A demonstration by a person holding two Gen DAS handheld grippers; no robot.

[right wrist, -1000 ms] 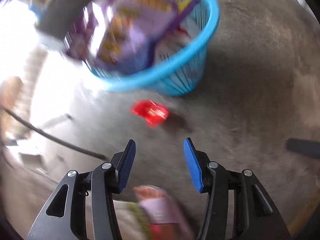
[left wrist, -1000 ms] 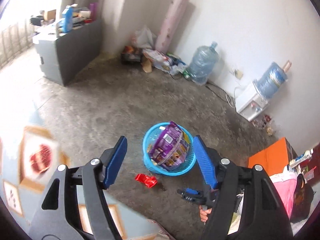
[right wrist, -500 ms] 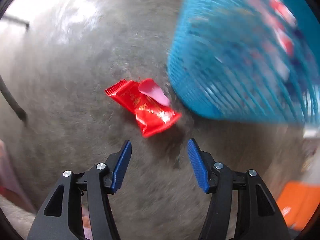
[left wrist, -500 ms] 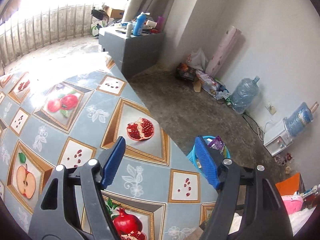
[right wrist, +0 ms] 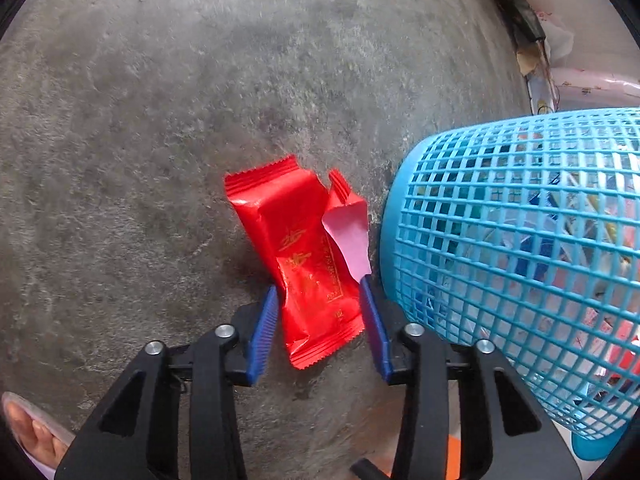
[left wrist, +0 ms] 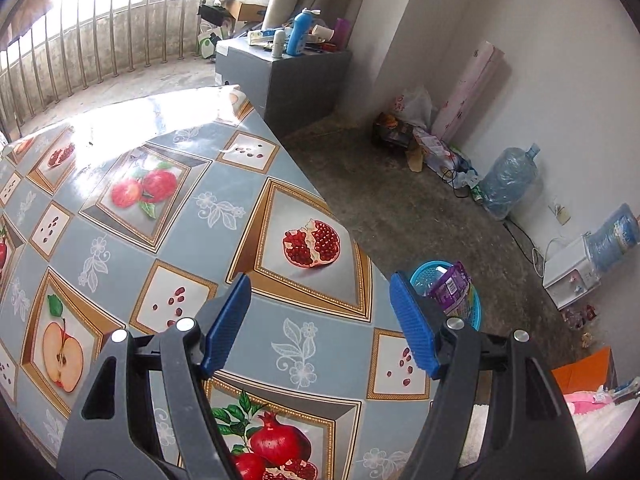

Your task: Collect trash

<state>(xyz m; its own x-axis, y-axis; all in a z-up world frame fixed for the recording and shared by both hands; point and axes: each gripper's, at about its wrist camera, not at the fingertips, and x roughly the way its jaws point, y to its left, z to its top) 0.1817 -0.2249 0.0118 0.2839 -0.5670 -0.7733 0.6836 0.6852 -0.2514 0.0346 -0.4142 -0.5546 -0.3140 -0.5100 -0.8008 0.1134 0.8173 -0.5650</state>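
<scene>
Two grippers in view. Your right gripper (right wrist: 320, 300) is low over the concrete floor (right wrist: 160, 100), with the red wrapper (right wrist: 298, 256) lying between its blue pads. Its jaws have just been closing and stand half apart; the pads sit right at the wrapper's sides, but you cannot tell whether they press it yet. The blue mesh basket (right wrist: 500, 264) stands just beside the wrapper on the right, nearly touching its torn flap, so the right pad has little room there. Left of the wrapper the floor is bare and open.

Your left gripper (left wrist: 320, 328) hangs over the fruit-patterned counter (left wrist: 160, 208), jaws wide apart, nothing between them. The counter's edge runs diagonally under its right pad; beyond it, the same basket (left wrist: 420, 280) sits on the floor below, holding a purple packet (left wrist: 454, 290).
</scene>
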